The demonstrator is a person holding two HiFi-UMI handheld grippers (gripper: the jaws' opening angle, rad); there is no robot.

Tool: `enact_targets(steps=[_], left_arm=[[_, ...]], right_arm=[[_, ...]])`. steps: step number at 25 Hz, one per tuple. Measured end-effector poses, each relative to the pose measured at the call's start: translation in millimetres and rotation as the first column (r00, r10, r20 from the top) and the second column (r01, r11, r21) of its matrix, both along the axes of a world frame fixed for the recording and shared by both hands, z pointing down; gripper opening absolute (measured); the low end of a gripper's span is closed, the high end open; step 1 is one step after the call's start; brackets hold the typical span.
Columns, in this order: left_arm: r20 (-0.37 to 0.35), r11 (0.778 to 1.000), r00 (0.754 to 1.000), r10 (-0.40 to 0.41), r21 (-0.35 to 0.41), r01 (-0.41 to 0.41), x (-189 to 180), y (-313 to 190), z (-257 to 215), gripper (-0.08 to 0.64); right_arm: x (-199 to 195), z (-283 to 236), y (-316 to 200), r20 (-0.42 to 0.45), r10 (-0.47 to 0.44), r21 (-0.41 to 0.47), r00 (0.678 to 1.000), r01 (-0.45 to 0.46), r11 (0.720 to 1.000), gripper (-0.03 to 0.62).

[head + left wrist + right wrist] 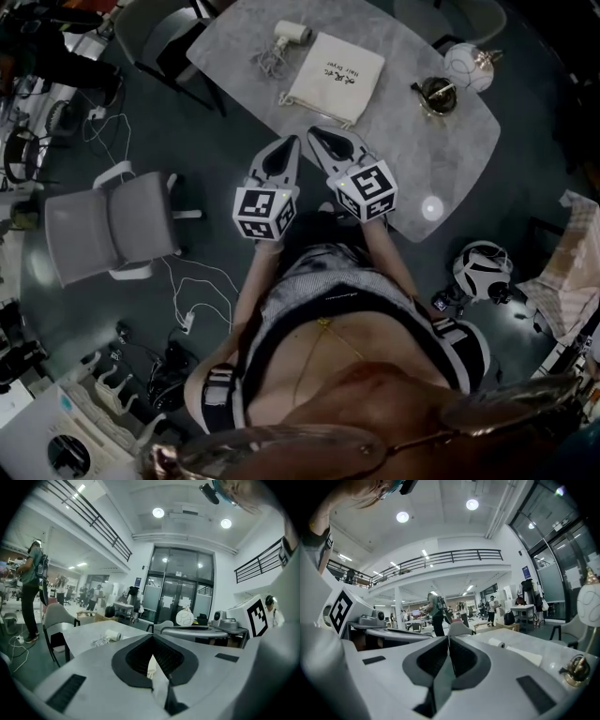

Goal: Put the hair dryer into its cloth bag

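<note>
**Both grippers closed on nothing; hair dryer out on the worktop**

Held left gripper (pixel 293 141) and right gripper (pixel 315 133) side by side at the centre of the head view, tips pointed up-frame at the near edge of the grey worktop (pixel 441 150). Read both as pressed together with nothing pinched. Saw the dark pads meet at the tips in the left gripper view, and likewise in the right gripper view.

Located the white hair dryer (pixel 292 35) at the upper middle of the head view, lying on the worktop. Noted its cord (pixel 269 63) bunched just below and left of it. Found the cream cloth bag (pixel 336 77) flat on the worktop just right of dryer and cord, with dark print on its face. Judged dryer, cord and bag to be apart from both grippers, up-frame of the tips.

Picked out the dryer again at middle left of the left gripper view, beyond the closed tips. Picked it out too at right of centre in the right gripper view, with the bag nearer the camera beside it.

Spotted a brass-coloured piece (pixel 436 95) and a white round ornament (pixel 467 66) near the worktop's upper-right end. Saw a white office chair (pixel 112 225) at left on the dark floor (pixel 225 178). Saw pale cables (pixel 192 286) trailing below the chair.
</note>
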State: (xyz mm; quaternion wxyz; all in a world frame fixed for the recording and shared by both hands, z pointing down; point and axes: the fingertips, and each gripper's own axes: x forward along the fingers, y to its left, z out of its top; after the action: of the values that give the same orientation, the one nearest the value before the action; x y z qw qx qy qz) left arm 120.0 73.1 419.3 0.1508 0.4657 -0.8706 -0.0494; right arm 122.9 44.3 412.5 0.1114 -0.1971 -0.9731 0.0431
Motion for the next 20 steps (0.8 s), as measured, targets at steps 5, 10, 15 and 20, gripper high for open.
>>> enact_targets(steps=[5, 10, 15, 20], left_arm=[[-0.010, 0.998, 0.998, 0.066, -0.006, -0.066, -1, -20, 5, -0.008], [-0.010, 0.990, 0.990, 0.138, 0.006, -0.138, -10, -35, 4, -0.008], [-0.013, 0.979, 0.979, 0.205, 0.020, -0.204, -30, -42, 6, -0.008], [-0.012, 0.958, 0.958, 0.286, 0.027, -0.285, -65, -44, 7, -0.008]], right_arm=[[3, 5, -21, -0.001, 0.075, -0.012, 0.997, -0.075, 0.997, 0.071], [-3, 6, -36, -0.003, 0.153, -0.009, 0.988, -0.153, 0.988, 0.071], [-20, 8, -43, -0.006, 0.218, 0.008, 0.976, -0.217, 0.976, 0.071], [-54, 12, -45, -0.019, 0.292, 0.021, 0.956, -0.291, 0.956, 0.071]])
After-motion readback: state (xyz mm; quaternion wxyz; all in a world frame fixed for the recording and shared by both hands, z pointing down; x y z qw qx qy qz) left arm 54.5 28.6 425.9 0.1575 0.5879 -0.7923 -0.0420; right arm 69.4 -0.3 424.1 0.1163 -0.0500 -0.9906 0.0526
